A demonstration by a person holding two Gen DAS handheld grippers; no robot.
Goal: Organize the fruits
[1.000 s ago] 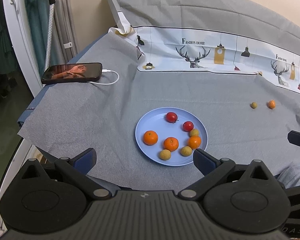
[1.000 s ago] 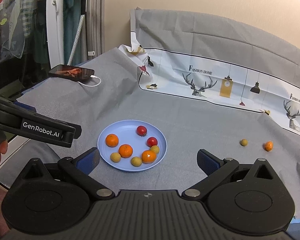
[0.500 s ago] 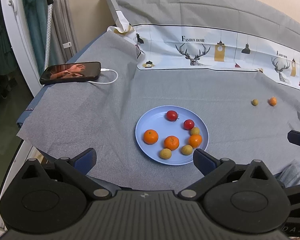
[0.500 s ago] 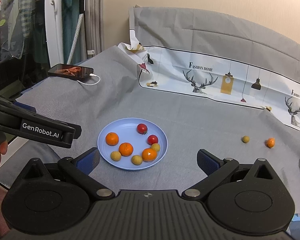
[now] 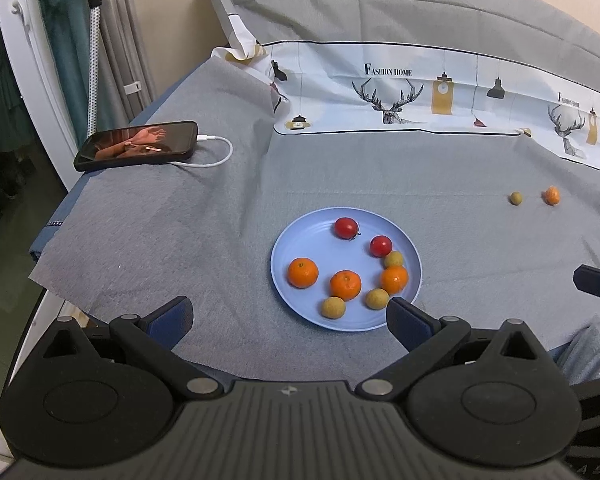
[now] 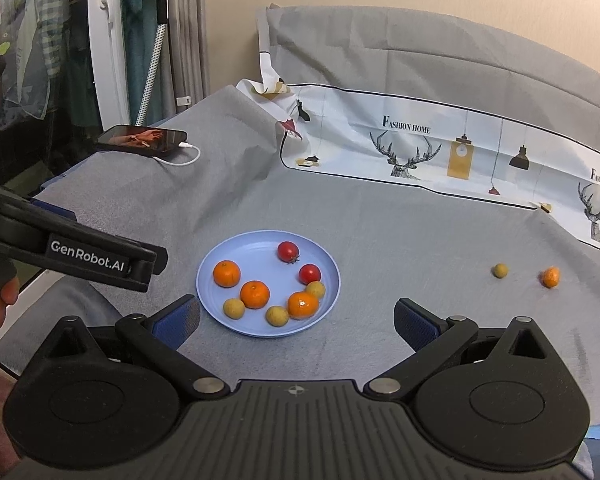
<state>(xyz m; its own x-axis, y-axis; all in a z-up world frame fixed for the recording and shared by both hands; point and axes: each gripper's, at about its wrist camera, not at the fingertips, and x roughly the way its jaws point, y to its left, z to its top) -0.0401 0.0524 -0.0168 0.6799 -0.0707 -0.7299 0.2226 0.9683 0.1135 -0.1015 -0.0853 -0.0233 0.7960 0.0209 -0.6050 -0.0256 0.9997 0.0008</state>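
A light blue plate on the grey cloth holds several fruits: oranges, two red ones and small yellow-green ones. A small yellow-green fruit and a small orange lie loose on the cloth to the right of the plate. My left gripper is open and empty just in front of the plate. My right gripper is open and empty, near the plate's right front. The left gripper's body also shows at the left of the right wrist view.
A black phone on a white cable lies at the back left near the table edge. A printed white cloth rises at the back. The table's front and left edges drop off close by.
Both views have shifted slightly; the plate sits a little higher in the right wrist view. The fruits have not moved and both grippers stay open.
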